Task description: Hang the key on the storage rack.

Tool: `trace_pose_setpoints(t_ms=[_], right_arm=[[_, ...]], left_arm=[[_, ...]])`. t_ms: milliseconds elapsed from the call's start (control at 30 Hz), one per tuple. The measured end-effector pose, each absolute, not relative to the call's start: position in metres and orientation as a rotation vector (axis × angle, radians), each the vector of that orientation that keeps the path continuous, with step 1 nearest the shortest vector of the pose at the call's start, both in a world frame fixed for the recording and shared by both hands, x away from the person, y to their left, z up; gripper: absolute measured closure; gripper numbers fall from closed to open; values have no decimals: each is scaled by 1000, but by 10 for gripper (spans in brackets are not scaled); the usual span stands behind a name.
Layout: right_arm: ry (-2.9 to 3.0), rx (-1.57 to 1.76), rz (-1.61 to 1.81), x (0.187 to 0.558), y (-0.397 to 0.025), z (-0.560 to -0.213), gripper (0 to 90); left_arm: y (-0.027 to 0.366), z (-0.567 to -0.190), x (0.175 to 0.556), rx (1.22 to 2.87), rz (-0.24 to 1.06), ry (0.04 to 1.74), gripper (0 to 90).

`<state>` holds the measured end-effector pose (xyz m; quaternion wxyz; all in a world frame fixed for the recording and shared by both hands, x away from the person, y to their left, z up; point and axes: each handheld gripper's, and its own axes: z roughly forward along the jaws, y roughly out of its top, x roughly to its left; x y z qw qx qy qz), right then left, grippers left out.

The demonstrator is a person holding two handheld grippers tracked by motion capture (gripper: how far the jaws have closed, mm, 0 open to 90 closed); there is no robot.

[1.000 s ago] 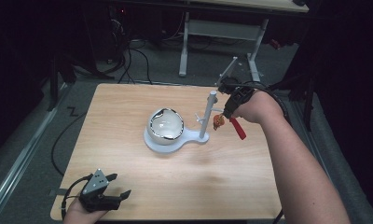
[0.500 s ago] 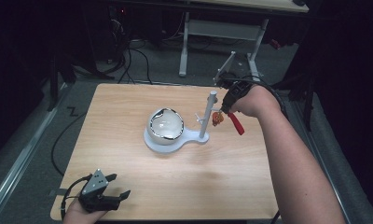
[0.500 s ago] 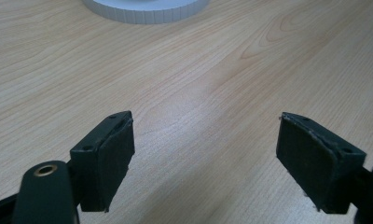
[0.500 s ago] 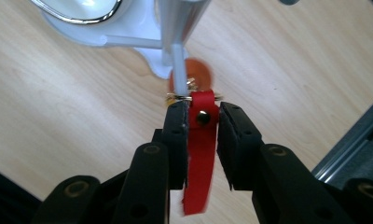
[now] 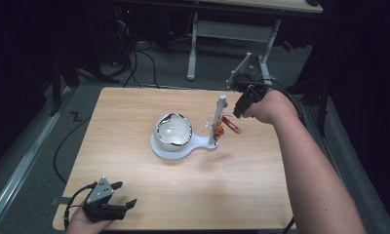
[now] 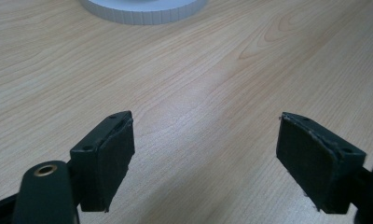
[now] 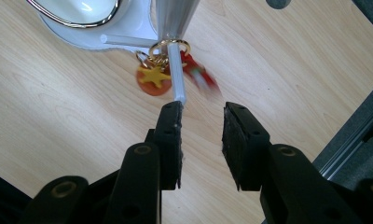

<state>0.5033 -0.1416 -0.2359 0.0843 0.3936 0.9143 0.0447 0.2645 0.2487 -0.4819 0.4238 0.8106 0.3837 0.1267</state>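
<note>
The right gripper [image 7: 201,116] is parted and empty, a keyring [image 7: 169,44] hanging on the stand's peg [image 7: 177,74] just beyond its fingertips. The left gripper [image 6: 203,140] gapes wide over bare table [image 6: 198,84], the stand's base [image 6: 142,9] well ahead.

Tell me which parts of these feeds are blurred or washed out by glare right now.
Right gripper view: the red tag on the peg is motion-smeared, while the orange star charm stays sharp; a glint sits on the bowl. High view: the room behind is dark and the bowl's rim glints. Left gripper view: a soft sheen on the table.
</note>
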Motion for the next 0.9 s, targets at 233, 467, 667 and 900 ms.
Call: trace_pose_setpoints(t_ms=[233, 467, 667, 900], right_arm=[[2718, 1194, 142, 500, -151, -236, 675], [2711, 1223, 146, 497, -161, -241, 669], [2716, 1247, 171, 491, -167, -257, 642], [2714, 1274, 235, 477, -175, -289, 596]], left_arm=[[248, -482, 265, 2031, 318, 955, 199], [247, -483, 265, 2032, 315, 955, 199], [246, -483, 265, 2037, 317, 950, 199], [245, -483, 265, 2045, 317, 949, 199]])
